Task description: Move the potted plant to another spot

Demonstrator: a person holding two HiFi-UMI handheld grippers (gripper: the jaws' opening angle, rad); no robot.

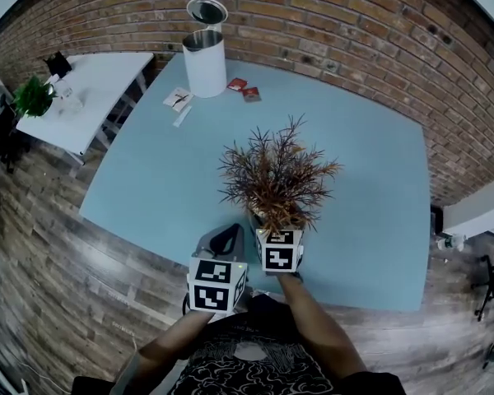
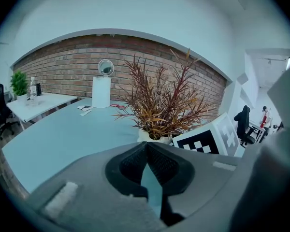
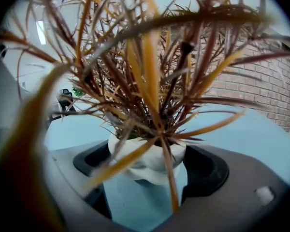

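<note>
A: Your right gripper (image 3: pixel 147 164) has its jaws set against both sides of the white pot of the potted plant (image 3: pixel 147 151). I'd say you are at the grasp, with the carry not yet begun

B: Agreed. The plant (image 1: pixel 277 179) stands on the blue table (image 1: pixel 148 179), well apart from the white canister (image 1: pixel 205 60) and on your side of it. Whether the pot's base is off the table yet, I cannot tell

A: Your left gripper (image 2: pixel 146 148) is clenched on nothing, its tips meeting. It hangs farther from the canister than the pot does, doing no work

B: Next, as I judge it, you need a straight lift until the base clears, keeping the pot upright, since those long stiff leaves make it top-heavy. Then carry it to a bare stretch of table nearer the canister

A: Stop short of the red packets (image 1: pixel 244 89) and the white slip (image 1: pixel 178 99) lying just beside the canister, and set the pot down flat before you let those jaws part
</note>
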